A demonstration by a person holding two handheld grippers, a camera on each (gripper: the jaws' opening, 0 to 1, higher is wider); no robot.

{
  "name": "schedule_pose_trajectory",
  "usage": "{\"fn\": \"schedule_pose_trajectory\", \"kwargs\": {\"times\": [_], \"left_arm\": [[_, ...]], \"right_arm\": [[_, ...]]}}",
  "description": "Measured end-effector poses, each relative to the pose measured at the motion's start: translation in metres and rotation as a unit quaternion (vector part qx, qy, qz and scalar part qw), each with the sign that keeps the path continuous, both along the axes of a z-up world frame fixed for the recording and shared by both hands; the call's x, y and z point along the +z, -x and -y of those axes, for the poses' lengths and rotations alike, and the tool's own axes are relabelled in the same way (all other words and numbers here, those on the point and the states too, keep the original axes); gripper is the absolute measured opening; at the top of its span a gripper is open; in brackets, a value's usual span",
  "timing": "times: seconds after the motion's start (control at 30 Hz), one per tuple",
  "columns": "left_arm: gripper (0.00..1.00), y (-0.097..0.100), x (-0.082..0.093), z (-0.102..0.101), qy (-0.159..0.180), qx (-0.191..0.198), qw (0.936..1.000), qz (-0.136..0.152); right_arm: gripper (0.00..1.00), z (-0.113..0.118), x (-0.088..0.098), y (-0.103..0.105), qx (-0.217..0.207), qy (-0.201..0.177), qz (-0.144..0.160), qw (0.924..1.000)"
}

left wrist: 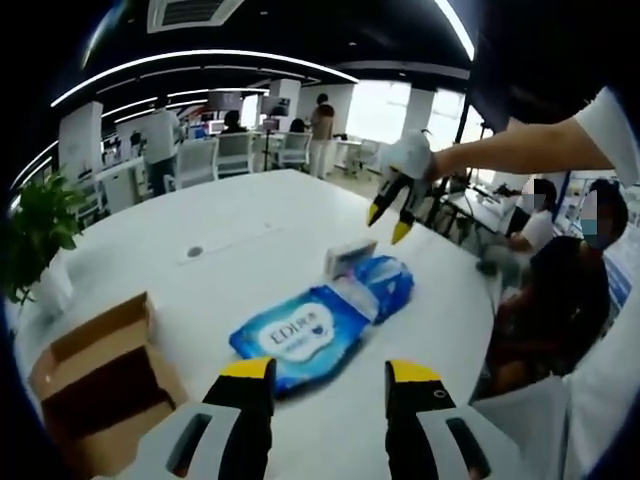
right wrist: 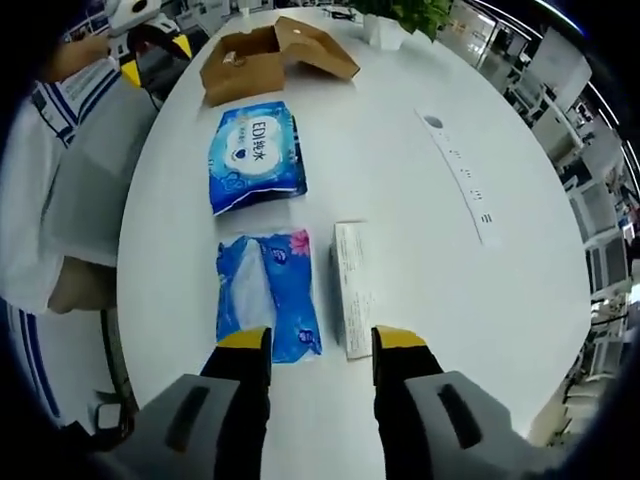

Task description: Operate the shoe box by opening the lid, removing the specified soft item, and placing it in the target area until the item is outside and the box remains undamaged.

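An open brown cardboard shoe box (left wrist: 100, 372) lies on the white table (left wrist: 250, 225), left of my left gripper (left wrist: 330, 372), whose jaws stand open and empty. Ahead of them lies a blue EDI wipes pack (left wrist: 300, 335), then a smaller blue tissue pack (left wrist: 388, 283) beside a small white box (left wrist: 350, 258). My right gripper (left wrist: 388, 222) hovers above the far packs. In the right gripper view, my right gripper (right wrist: 322, 340) is open over the tissue pack (right wrist: 268, 290) and white box (right wrist: 352, 285). Beyond are the wipes pack (right wrist: 256, 152), shoe box (right wrist: 265, 60) and left gripper (right wrist: 157, 58).
A potted plant (left wrist: 35, 235) stands at the table's left edge, near the shoe box. A white strip with sockets (right wrist: 460, 170) runs along the table. A seated person (left wrist: 560, 290) is close to the table's right edge. Desks, chairs and standing people fill the room behind.
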State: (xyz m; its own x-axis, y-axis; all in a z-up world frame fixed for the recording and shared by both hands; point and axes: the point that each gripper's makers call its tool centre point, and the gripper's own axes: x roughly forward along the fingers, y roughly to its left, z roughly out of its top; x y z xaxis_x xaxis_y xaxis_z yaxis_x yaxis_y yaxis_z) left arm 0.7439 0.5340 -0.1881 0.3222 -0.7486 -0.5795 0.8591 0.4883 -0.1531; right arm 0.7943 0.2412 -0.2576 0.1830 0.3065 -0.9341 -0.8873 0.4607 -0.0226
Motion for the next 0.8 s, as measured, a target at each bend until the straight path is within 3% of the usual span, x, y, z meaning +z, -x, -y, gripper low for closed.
{"fn": "schedule_pose_trajectory", "kwargs": {"times": [0.17, 0.37, 0.63, 0.8], "left_arm": [[0.44, 0.004, 0.006, -0.009, 0.003, -0.002, 1.0000, 0.004], [0.44, 0.003, 0.010, -0.027, -0.002, -0.008, 0.9999, 0.012], [0.44, 0.001, 0.023, -0.058, 0.001, -0.013, 0.9996, 0.024], [0.44, 0.003, 0.029, -0.084, 0.001, -0.022, 0.9993, 0.029]], "right_arm": [[0.43, -0.014, 0.010, 0.023, -0.010, -0.007, -0.006, 0.9999], [0.43, -0.032, 0.023, 0.039, -0.021, -0.013, 0.008, 0.9997], [0.43, -0.063, 0.041, 0.050, -0.044, -0.032, 0.031, 0.9981], [0.42, -0.095, 0.050, 0.058, -0.052, -0.039, 0.042, 0.9970]]}}
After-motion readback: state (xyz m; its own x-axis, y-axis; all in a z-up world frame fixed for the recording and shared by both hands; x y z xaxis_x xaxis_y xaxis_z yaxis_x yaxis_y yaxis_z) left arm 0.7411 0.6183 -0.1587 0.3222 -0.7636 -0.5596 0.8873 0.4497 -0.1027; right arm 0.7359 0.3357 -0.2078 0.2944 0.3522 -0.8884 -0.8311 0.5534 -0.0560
